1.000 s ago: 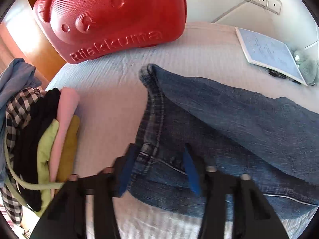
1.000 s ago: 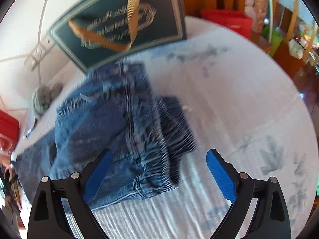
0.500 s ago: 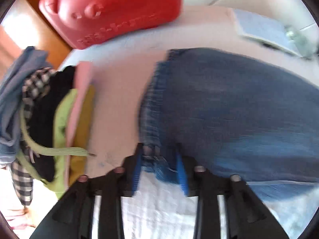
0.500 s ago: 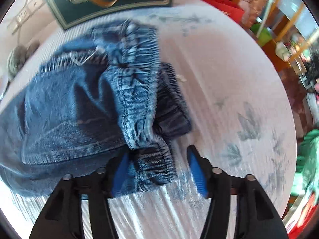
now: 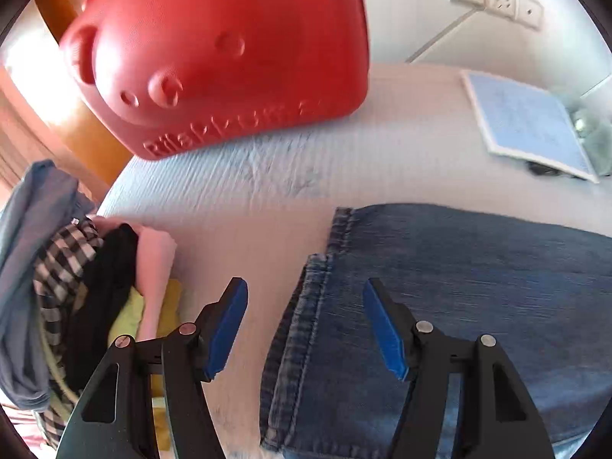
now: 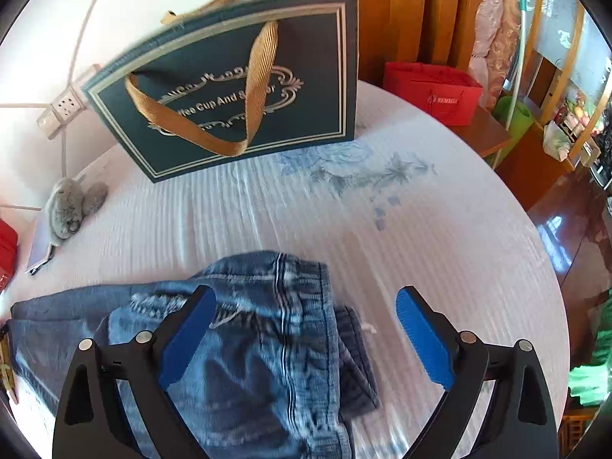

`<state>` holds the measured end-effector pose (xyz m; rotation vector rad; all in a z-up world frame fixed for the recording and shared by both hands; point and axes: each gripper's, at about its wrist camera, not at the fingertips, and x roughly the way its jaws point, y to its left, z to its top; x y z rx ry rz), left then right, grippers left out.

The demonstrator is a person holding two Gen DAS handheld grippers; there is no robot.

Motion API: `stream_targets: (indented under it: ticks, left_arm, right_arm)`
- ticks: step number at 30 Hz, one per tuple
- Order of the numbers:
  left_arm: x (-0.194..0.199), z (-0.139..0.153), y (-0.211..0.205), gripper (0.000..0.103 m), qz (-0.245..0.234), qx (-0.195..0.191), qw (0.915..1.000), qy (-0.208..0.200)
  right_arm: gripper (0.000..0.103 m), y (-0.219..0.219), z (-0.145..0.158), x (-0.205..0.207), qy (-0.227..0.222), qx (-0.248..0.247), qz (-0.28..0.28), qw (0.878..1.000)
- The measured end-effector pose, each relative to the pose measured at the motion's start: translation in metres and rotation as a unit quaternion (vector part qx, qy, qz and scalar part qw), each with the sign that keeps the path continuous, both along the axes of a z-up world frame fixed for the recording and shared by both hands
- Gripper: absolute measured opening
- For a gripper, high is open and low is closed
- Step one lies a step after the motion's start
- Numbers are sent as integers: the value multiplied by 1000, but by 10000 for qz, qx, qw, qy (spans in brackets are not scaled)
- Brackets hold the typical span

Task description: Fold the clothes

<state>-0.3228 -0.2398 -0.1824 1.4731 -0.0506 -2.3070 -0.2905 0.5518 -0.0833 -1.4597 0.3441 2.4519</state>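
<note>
On bed: jeans [image 5: 478, 287] | bag [image 6: 244, 88] "Cup And" | both grippers' fingers [image 5: 225, 325] opening, empty

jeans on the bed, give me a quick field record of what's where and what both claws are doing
garment: blue jeans, lying folded on the bed
surface: white ribbed bedspread
left claw: jaws opening, over the hem end of the jeans, pads off the denim
right claw: jaws opening, over the waistband end, pads off the denim
behind, left view: red bear-faced case, notebook
behind, right view: dark green gift bag
left side: pile of other clothes
</note>
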Motion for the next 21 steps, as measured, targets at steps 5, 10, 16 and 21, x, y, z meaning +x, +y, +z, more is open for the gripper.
stream_targets:
  ticks: [5, 10, 16, 21]
  left_arm:
    - [-2, -18, -5, 20, -243, 16, 9997, -56]
    - [1, 10, 23, 7, -441, -788, 9943, 573]
    - [-48, -28, 21, 7, -206, -1241, 9920, 48]
    - [-58, -42, 17, 27, -216, -793, 9966, -39]
  right_arm:
    - [82, 5, -29, -12, -443, -356, -125, 9983]
    - [31, -22, -1, -6, -29, 395, 211, 9990]
    - [42, 13, -22, -20, -33, 361, -514, 9980]
    - [72, 7, -45, -20, -242, 742, -640, 9949]
